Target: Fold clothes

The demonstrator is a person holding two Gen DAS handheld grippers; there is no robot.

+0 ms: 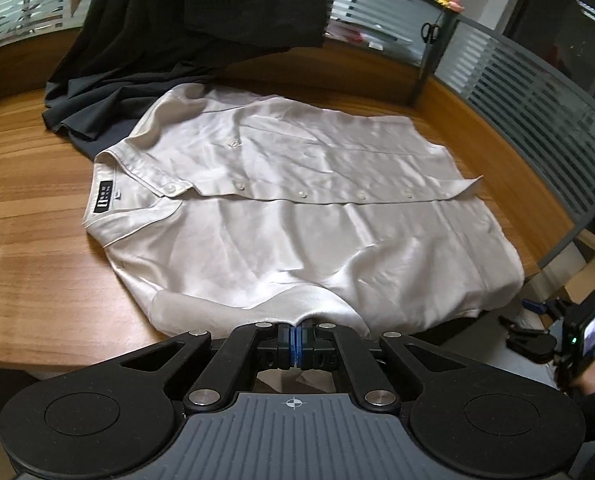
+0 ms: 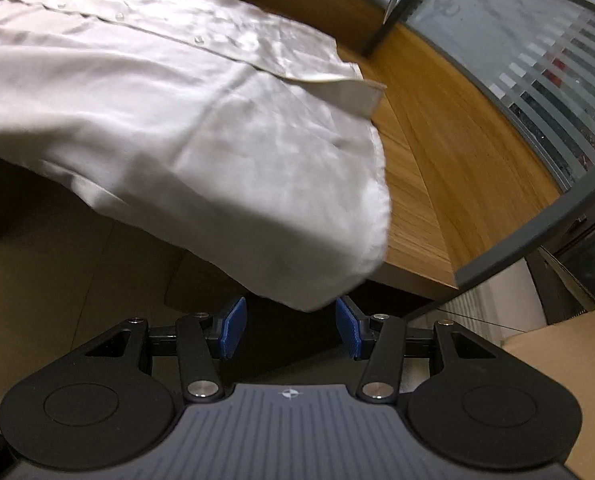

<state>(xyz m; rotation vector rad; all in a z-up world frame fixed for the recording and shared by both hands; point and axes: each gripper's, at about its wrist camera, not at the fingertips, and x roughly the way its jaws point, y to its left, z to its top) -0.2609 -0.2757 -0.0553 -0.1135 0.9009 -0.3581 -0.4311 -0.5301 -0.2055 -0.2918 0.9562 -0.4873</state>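
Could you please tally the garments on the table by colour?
White: 1, the shirt
Dark: 1 heap of dark clothes; how many pieces it holds cannot be told
Total: 2 at least

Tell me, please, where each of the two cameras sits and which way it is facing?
Left wrist: on the left claw, facing across the wooden table over the white shirt toward the dark garments; its pads are shut on the shirt's near edge; the right claw shows at right.
Right wrist: on the right claw, below the table edge, looking up at the shirt's overhanging hem corner; open.
Shared: shirt, table, scissors.
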